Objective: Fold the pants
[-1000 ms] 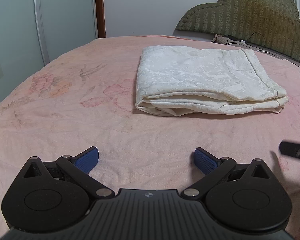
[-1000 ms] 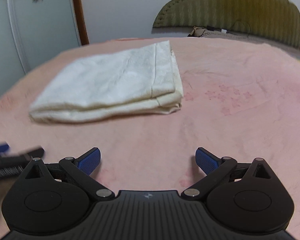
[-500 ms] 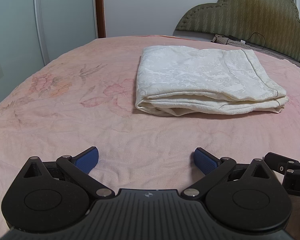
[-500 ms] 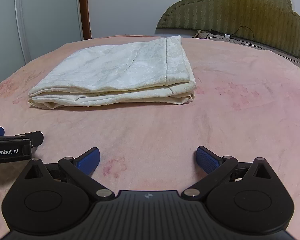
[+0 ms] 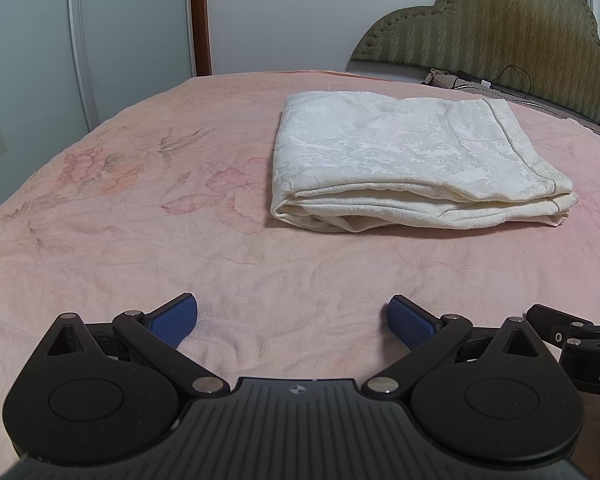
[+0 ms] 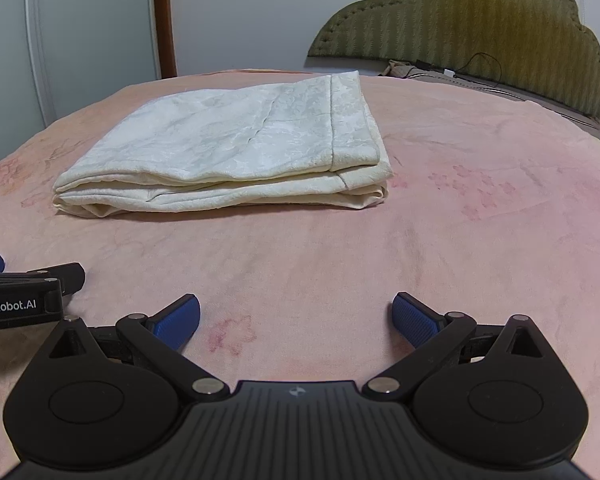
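Note:
The cream-white pants (image 5: 412, 168) lie folded into a flat rectangular stack on the pink bedspread (image 5: 140, 220); they also show in the right wrist view (image 6: 236, 152). My left gripper (image 5: 293, 322) is open and empty, low over the bedspread in front of the pants and apart from them. My right gripper (image 6: 296, 320) is open and empty, likewise in front of the stack. The right gripper's body shows at the right edge of the left wrist view (image 5: 580, 336). The left gripper's body shows at the left edge of the right wrist view (image 6: 24, 292).
An olive padded headboard (image 5: 500, 28) stands at the back right with a cable and small items (image 5: 476, 80) at its foot. A pale wardrobe door (image 5: 80, 40) and a brown door frame (image 5: 200, 16) stand at the back left. The bed edge curves away on the left.
The right gripper has swung left and steadied beside the left one, and its view is now sharp and centred on the pants. The left gripper has stayed still. The pants have not moved.

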`<state>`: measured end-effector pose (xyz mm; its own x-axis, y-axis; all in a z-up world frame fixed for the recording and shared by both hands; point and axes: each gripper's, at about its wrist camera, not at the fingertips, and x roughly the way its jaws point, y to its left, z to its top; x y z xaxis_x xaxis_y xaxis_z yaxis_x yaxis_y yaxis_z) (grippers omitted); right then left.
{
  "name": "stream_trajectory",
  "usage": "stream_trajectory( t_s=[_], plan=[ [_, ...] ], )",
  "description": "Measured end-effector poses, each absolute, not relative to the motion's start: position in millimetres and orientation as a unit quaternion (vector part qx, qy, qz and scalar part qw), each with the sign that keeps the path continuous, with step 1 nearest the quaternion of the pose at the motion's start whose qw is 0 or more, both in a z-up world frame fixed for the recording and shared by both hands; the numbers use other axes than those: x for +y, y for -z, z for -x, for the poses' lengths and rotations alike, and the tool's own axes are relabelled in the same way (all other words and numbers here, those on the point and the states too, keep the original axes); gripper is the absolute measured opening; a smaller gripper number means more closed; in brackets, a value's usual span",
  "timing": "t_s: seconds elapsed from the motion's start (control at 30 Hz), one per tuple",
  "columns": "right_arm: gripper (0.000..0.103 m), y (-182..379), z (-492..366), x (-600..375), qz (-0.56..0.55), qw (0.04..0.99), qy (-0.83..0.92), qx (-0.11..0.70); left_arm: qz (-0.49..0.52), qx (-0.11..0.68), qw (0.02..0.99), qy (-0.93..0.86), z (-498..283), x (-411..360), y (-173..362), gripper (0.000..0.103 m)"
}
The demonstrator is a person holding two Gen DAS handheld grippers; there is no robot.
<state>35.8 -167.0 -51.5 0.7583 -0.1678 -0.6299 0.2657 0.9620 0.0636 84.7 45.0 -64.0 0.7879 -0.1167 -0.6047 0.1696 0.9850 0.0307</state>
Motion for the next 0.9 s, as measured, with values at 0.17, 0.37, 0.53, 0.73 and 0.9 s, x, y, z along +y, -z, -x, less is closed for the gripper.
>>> stream_trajectory(
  t_s=[0.17,0.37,0.53,0.73,0.9],
  plan=[
    [0.103,51.6,-35.9,-168.7,-0.077,0.935,0.115,0.328,-0.042,0.317,0.945,0.076,-84.8,45.0,63.9,0.103],
    [0.103,52.0,-38.3,-169.5,-0.076,0.934,0.117,0.328,-0.042,0.317,0.945,0.076,-85.0,45.2,63.9,0.103],
    [0.103,51.3,-38.6,-169.6,-0.077,0.934,0.115,0.328,-0.042,0.317,0.945,0.076,-84.8,45.1,63.9,0.103],
    [0.103,51.5,-38.7,-169.7,-0.077,0.934,0.116,0.328,-0.042,0.317,0.945,0.076,-84.8,45.2,63.9,0.103],
    [0.103,51.6,-38.9,-169.7,-0.076,0.934,0.116,0.328,-0.042,0.317,0.945,0.076,-84.7,45.2,63.9,0.103]
  ],
)
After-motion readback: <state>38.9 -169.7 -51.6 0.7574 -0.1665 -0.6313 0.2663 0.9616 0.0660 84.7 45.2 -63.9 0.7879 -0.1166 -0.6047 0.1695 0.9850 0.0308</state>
